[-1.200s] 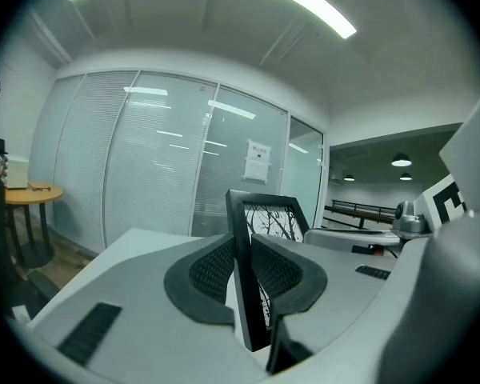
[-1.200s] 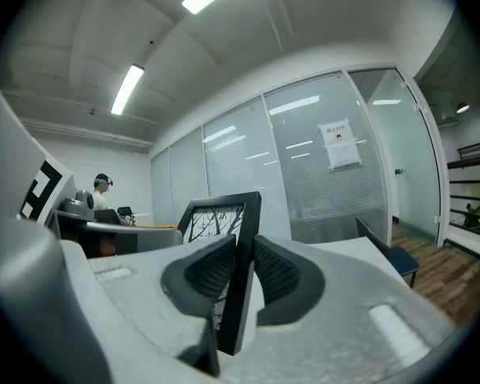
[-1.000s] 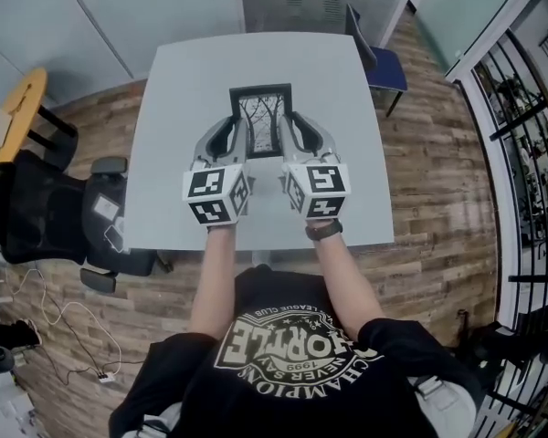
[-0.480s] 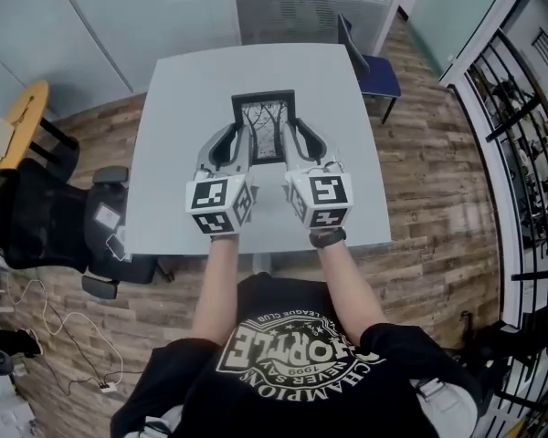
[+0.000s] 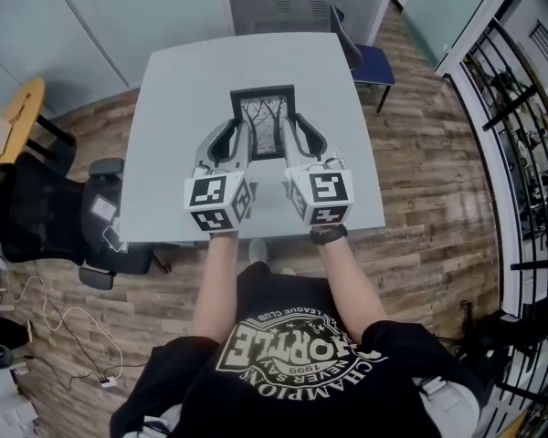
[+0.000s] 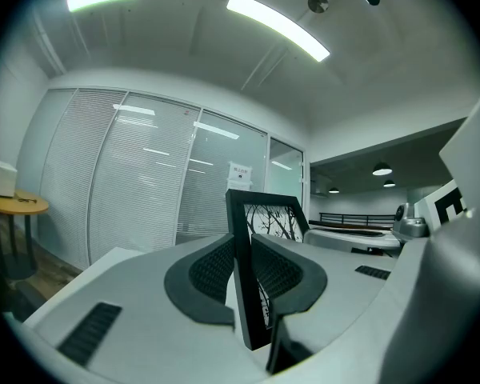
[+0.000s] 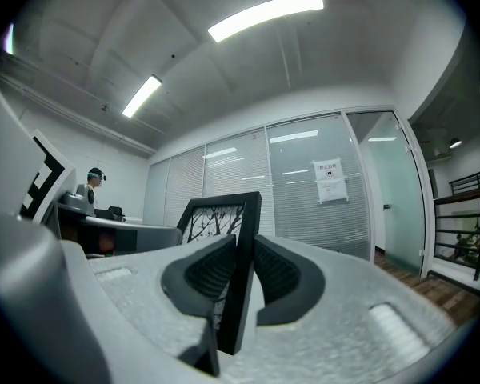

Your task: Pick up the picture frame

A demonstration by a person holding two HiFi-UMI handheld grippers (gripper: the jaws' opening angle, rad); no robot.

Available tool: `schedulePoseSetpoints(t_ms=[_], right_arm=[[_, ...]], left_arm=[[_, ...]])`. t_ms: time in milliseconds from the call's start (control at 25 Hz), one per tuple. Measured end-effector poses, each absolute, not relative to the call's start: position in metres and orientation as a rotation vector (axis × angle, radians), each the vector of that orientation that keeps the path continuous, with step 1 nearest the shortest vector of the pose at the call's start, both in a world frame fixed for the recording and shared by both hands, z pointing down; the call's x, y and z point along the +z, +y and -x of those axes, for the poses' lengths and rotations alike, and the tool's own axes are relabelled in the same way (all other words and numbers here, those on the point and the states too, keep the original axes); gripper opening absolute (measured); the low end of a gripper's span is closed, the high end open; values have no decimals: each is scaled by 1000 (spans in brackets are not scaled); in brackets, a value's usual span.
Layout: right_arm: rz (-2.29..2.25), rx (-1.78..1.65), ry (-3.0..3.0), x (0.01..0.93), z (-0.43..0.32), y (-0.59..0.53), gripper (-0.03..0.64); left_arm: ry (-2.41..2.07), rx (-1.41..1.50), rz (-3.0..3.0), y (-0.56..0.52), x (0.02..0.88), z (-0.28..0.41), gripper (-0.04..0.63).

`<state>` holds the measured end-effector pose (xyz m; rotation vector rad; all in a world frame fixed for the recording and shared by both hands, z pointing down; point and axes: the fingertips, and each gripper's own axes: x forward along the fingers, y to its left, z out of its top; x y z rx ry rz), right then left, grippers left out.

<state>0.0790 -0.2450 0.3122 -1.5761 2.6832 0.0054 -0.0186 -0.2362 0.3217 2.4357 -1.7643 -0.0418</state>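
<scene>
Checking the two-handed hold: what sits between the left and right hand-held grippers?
The picture frame, seen in the head view: the left hand-held gripper clamps its left edge, the right hand-held gripper its right edge.

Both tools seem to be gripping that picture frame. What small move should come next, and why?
Probably raise both tools together, evenly. The left tool is clamped on one side edge of the picture frame and the right tool on the other, so moving one alone would likely twist or drop it.
</scene>
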Motion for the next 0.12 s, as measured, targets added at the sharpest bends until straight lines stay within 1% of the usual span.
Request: schedulePoseSetpoints(t_ms=[120], right_arm=[[1583,2,2682,314,-91,-237,69]], left_arm=[[-1758,-35,-2437,-228,324,7,72]])
